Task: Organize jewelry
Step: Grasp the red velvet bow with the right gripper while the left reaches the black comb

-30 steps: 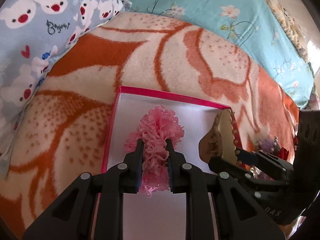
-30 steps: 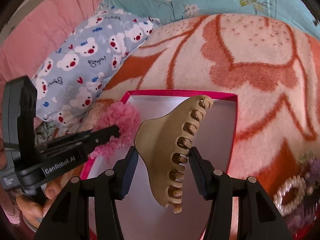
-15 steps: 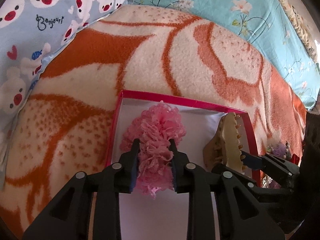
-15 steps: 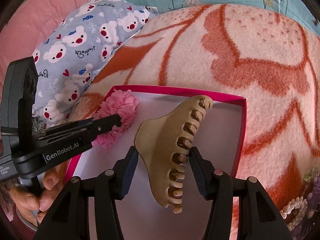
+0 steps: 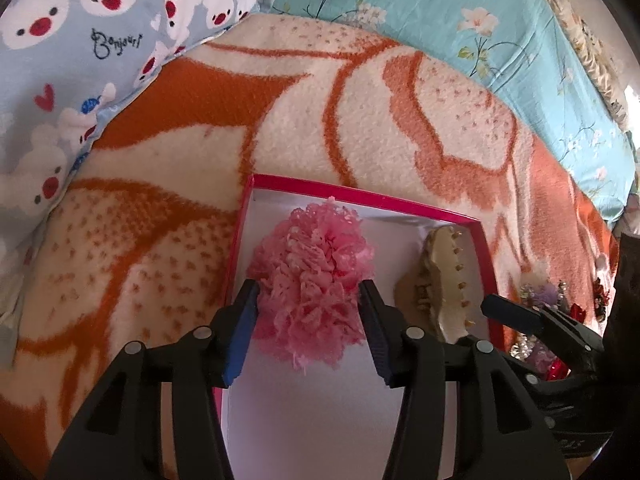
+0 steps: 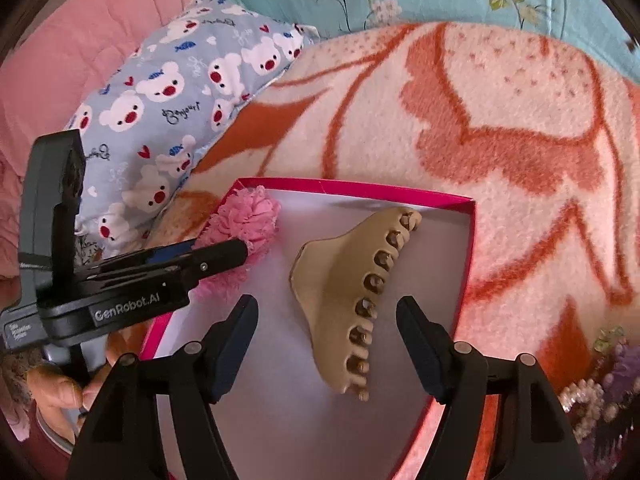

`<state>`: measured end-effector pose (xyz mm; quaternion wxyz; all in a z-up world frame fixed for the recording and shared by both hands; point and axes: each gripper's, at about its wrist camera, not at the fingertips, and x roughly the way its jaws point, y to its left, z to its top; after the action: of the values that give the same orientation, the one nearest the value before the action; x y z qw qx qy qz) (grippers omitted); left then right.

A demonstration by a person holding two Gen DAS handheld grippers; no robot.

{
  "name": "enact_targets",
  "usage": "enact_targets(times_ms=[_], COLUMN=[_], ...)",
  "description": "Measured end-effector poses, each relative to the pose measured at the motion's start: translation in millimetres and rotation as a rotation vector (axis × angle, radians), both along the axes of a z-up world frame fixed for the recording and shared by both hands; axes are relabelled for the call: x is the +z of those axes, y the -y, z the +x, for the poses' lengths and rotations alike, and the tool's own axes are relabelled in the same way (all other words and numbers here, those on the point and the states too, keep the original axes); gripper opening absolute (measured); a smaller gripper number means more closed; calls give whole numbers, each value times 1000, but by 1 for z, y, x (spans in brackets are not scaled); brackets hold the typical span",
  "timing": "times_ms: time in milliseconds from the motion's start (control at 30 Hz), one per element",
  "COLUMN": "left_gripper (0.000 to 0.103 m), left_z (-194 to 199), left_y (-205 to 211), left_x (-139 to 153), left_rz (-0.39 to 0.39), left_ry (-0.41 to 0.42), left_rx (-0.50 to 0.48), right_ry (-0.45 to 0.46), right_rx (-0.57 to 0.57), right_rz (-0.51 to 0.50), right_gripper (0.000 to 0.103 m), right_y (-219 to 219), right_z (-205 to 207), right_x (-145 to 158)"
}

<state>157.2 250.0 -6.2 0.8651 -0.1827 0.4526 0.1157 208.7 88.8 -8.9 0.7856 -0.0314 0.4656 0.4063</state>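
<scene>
A shallow box with a magenta rim point(image 5: 360, 197) point(image 6: 360, 184) and a white floor lies on the blanket. A frilly pink scrunchie point(image 5: 312, 276) point(image 6: 244, 232) rests in its left part. My left gripper point(image 5: 308, 296) is open, its fingers on either side of the scrunchie. A beige claw hair clip point(image 6: 352, 292) point(image 5: 440, 280) lies on the box floor at the right. My right gripper point(image 6: 326, 312) is open, with the clip between its fingers and apart from both.
An orange and cream blanket point(image 5: 360, 100) covers the bed. A blue bear-print pillow point(image 6: 172, 92) lies at the left, a teal floral sheet point(image 5: 480, 20) behind. Pearl, purple and red hair accessories point(image 6: 600, 384) point(image 5: 544, 320) lie right of the box.
Both grippers have opened. The scrunchie and the hair clip, held above the box before, now lie released on the box floor.
</scene>
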Motion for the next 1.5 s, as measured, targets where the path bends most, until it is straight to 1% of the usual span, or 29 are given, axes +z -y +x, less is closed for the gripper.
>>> enact_targets(times_ms=[133, 333, 800, 1233, 1400, 1500], left_gripper=[49, 49, 49, 49, 49, 49], left_z=[-11, -26, -39, -27, -20, -15], left_y=[8, 27, 94, 169, 193, 203], left_x=[7, 17, 30, 31, 26, 20], left_rz=[-7, -21, -37, -43, -34, -33], left_ry=[14, 37, 52, 40, 22, 5], left_rx=[-3, -25, -132, -270, -320, -343], right_ry=[8, 7, 11, 11, 3, -10], right_rx=[-19, -78, -205, -366, -428, -442], right_rz=[21, 34, 39, 26, 24, 22], right_gripper=[73, 73, 73, 73, 73, 73], right_y=[20, 59, 148, 235, 258, 263], right_z=[-10, -22, -42, -42, -32, -25], right_x=[10, 17, 23, 16, 6, -2])
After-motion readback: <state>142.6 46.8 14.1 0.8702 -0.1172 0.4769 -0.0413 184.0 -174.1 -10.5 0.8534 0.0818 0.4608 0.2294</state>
